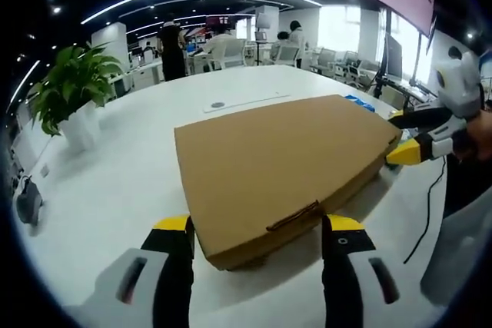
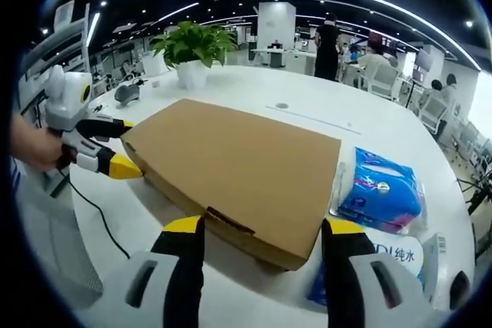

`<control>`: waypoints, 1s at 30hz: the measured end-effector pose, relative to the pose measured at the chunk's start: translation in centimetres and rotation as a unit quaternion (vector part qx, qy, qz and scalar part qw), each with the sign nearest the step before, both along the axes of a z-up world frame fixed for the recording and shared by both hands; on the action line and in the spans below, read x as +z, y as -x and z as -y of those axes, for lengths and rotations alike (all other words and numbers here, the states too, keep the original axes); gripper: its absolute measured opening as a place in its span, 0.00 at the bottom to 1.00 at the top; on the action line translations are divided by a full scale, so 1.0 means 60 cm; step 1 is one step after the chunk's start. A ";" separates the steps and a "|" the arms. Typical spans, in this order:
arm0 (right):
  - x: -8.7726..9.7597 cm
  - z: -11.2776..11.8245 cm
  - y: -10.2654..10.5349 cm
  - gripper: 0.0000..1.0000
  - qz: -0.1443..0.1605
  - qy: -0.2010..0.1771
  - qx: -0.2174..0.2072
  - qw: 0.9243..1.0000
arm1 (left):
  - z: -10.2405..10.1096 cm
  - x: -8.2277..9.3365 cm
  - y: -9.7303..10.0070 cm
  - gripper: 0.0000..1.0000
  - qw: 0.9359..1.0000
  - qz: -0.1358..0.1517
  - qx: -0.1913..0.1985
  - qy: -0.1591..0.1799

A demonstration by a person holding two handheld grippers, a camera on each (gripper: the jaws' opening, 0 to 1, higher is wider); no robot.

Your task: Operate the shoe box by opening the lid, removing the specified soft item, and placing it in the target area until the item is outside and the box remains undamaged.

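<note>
Left gripper view: we see the box (image 1: pixel 280 170) on the table (image 1: pixel 115 182), lid shut. Our left gripper (image 1: pixel 257 240) and right gripper (image 2: pixel 261 240) are spread wide, holding nothing. All steps remain.

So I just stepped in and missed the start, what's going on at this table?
A person is working on a closed cardboard shoe box lying on a white table, with a pair of tongs in each hand. The left tongs sit open at one end of the box, by a small tab on the lid edge. The right tongs are open at the opposite end. The lid is not yet lifted. A blue pack of tissues lies beside the box.
</note>
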State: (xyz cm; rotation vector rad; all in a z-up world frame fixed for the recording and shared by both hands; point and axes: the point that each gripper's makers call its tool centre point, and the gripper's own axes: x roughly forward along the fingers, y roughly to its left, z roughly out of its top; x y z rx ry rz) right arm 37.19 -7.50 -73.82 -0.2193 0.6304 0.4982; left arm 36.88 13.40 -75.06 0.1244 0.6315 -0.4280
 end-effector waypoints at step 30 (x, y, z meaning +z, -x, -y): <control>-0.001 0.019 -0.020 0.59 -0.001 0.010 -0.010 1.000 | 0.017 -0.001 -0.021 0.67 1.000 0.004 -0.001 -0.002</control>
